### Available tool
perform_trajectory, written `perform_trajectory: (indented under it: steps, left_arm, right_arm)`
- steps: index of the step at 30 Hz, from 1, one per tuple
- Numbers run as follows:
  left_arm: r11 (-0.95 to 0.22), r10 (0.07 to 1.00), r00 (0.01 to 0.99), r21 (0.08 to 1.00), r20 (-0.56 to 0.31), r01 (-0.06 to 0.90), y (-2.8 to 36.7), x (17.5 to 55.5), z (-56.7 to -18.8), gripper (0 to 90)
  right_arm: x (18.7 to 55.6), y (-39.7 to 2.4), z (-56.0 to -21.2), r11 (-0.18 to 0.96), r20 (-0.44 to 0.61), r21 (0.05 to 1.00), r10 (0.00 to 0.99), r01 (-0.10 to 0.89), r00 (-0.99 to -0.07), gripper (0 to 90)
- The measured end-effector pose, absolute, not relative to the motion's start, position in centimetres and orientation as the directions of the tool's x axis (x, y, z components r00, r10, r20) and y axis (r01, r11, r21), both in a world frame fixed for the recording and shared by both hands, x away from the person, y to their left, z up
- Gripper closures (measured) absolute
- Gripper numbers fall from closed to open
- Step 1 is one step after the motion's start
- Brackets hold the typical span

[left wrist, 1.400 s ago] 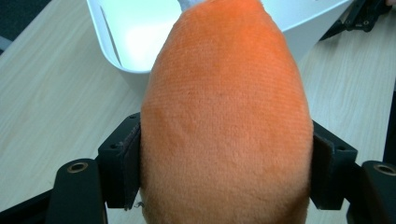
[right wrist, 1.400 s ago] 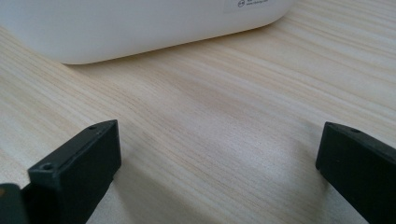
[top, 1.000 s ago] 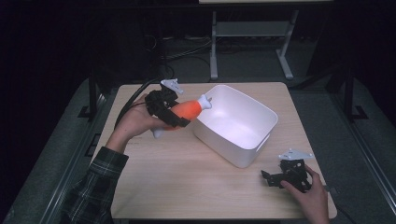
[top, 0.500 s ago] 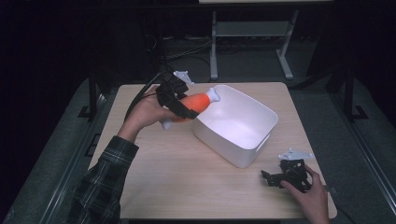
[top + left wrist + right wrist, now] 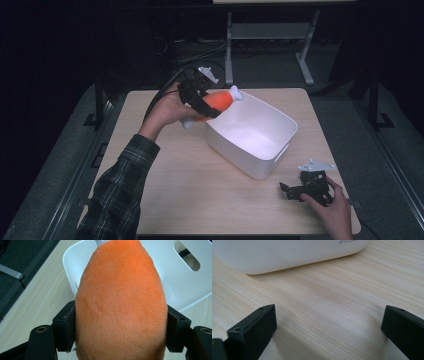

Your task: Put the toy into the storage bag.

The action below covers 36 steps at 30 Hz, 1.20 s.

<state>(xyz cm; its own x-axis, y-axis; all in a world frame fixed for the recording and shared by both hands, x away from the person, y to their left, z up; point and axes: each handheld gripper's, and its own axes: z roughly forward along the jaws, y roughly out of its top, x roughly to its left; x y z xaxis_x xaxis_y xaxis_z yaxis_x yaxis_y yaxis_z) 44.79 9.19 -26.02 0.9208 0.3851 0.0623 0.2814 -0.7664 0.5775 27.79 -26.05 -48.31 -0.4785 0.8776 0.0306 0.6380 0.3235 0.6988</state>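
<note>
Plush toy, orange, had risen from beside the bin to over its near rim, clamped in our left gripper; drop looked next. Right gripper rested wide open, empty.

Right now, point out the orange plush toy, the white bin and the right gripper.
orange plush toy (image 5: pixel 120 302), left gripper view, middle of its body.
white bin (image 5: pixel 280 119), high view, far rim.
right gripper (image 5: pixel 292 191), high view, between its fingertips.
</note>
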Motion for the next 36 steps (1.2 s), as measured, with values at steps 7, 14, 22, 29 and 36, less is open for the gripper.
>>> perform_trajectory:
  steps: [7,14,22,29,36]
  left_arm:
    - [-0.771,0.367,0.928,0.580,0.066,0.264,7.6,46.0,-25.8,26.3]
    - [-0.772,0.348,0.935,0.587,0.070,0.243,5.6,46.7,-26.2,26.2]
    - [-0.784,0.318,0.946,0.576,0.053,0.232,3.8,47.6,-27.9,26.2]
    - [-0.784,0.300,0.953,0.579,0.040,0.223,2.9,48.5,-28.9,26.1]
    - [-0.800,0.273,0.961,0.566,0.043,0.201,1.8,48.6,-29.8,24.9]
  right_arm:
    - [27.8,-26.0,-48.3,0.324,0.030,0.699,0.877,0.638,-0.479,0.0]
    - [27.8,-26.0,-48.3,0.323,0.031,0.699,0.878,0.638,-0.478,0.0]
    - [27.8,-26.0,-48.3,0.324,0.031,0.699,0.877,0.638,-0.479,0.0]
    - [27.8,-26.0,-48.3,0.323,0.032,0.698,0.877,0.639,-0.479,0.0]
    - [27.8,-26.1,-48.3,0.324,0.031,0.699,0.877,0.638,-0.480,0.0]
